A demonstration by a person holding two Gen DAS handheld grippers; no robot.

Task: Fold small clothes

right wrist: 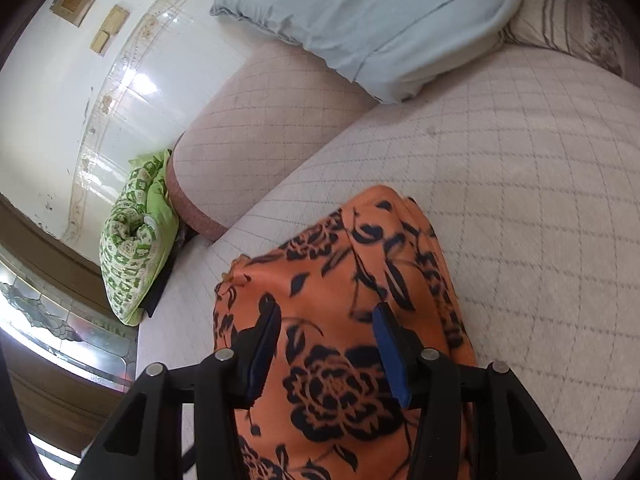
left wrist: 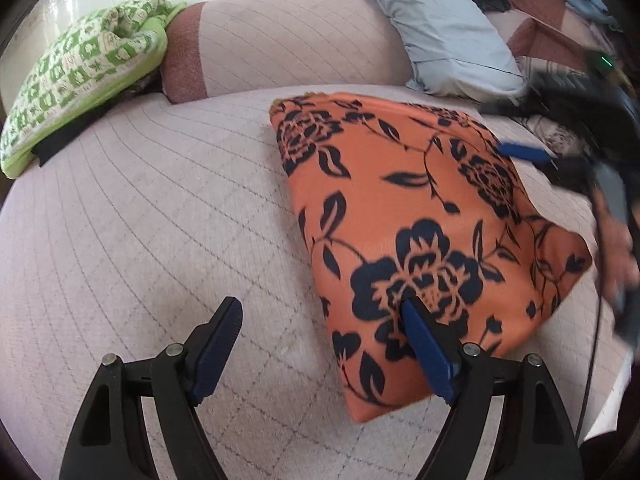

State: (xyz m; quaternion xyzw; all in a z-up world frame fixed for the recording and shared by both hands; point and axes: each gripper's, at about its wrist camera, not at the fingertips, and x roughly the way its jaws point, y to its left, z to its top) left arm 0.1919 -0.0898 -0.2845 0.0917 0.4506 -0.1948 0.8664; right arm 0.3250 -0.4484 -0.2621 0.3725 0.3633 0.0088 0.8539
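Garment: your orange cloth [left wrist: 404, 204] with the black flower print lies folded on the quilted sofa seat [left wrist: 160, 220], flat and roughly 4-sided, its far corner toward the backrest [left wrist: 288, 40].
Same garment, right view: the orange cloth [right wrist: 340, 300] runs from under your tool toward the middle of the seat [right wrist: 520, 180], and its far end bunches into a soft ridge.
Left gripper: your left gripper [left wrist: 320, 340] points down at the near edge of the cloth. Jaws spread wide, nothing pinched. The right-hand blue pad [left wrist: 424, 344] sits over the black flower; the left-hand pad [left wrist: 216, 348] is over bare seat, beside the cloth.
Right gripper: your right gripper [right wrist: 326, 344] hangs over the cloth with the jaws about half apart. The print shows between the 2 pads, and I see no fold caught by them. From the left view it is a blur at the cloth's far right edge [left wrist: 528, 152], with your hand [left wrist: 616, 252] behind it.
Contact: whether either tool touches the fabric, I cannot tell.
Cushions: a pale blue pillow [left wrist: 444, 28] leans at the back right, well apart from the cloth. A green and white checked cushion [left wrist: 84, 76] sits at the far left end, beside the backrest.
Beyond: white floor tiles [right wrist: 60, 92] past the sofa end in the right view.
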